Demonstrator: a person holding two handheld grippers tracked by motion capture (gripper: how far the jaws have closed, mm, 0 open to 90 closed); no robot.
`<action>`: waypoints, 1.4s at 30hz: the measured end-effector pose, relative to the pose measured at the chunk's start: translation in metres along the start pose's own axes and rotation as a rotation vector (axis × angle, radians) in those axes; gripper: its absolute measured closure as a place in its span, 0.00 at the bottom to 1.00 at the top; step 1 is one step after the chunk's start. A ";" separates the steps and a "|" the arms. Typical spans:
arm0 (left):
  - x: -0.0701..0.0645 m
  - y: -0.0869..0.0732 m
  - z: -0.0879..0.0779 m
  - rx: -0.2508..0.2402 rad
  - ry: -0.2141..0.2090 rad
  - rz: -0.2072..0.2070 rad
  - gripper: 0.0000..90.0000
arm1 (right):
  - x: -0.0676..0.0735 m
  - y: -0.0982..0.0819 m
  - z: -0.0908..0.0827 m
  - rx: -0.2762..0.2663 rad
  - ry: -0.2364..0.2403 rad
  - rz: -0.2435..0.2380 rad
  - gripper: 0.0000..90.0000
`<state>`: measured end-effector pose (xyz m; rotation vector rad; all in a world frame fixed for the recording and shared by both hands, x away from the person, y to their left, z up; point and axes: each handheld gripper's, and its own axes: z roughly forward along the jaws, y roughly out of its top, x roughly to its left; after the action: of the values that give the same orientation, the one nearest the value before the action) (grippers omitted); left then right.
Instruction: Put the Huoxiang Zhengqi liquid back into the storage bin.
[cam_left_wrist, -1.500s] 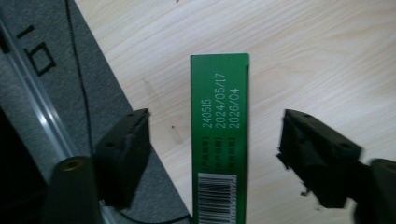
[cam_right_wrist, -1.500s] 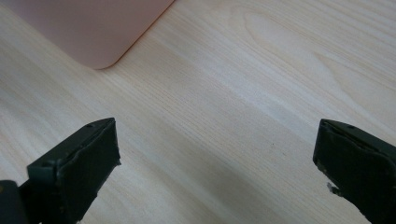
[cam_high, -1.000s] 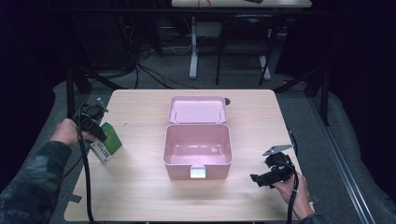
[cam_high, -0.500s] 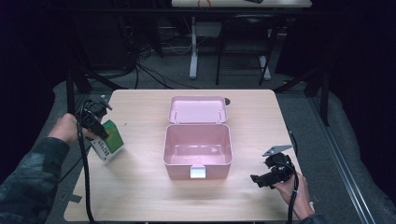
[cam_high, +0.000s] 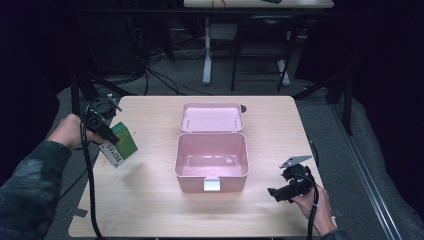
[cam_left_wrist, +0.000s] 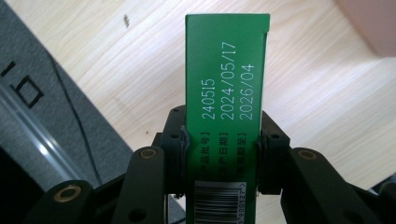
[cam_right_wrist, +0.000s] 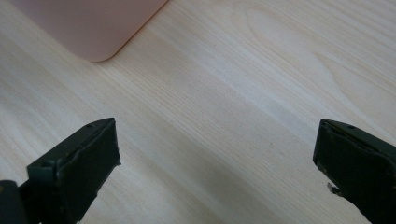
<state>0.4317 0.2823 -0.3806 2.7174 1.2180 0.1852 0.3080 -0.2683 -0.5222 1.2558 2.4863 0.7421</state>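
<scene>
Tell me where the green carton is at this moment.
In the high view, the green carton is at the table's left side, clamped in the left gripper and lifted above the wood, left of the open pink box.

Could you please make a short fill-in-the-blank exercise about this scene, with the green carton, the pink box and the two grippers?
1. The left gripper is shut on a ____ carton.
2. The lid of the pink box stands ____.
3. The jaws of the right gripper are ____, with nothing between them.
4. The carton is held above the ____ table.

Missing words: green; open; open; wooden
</scene>
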 end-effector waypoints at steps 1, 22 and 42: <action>-0.001 0.001 -0.002 0.002 -0.005 0.007 0.71 | 0.000 0.000 0.001 0.002 -0.001 -0.006 0.00; -0.030 0.024 -0.043 -0.014 0.008 0.122 0.71 | -0.002 0.000 0.002 0.020 0.017 0.003 0.00; -0.045 0.047 -0.082 -0.022 0.022 0.185 0.71 | -0.002 0.000 0.004 0.020 0.013 0.000 0.00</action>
<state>0.4215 0.2254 -0.2937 2.8143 0.9632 0.2489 0.3111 -0.2688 -0.5259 1.2621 2.5100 0.7300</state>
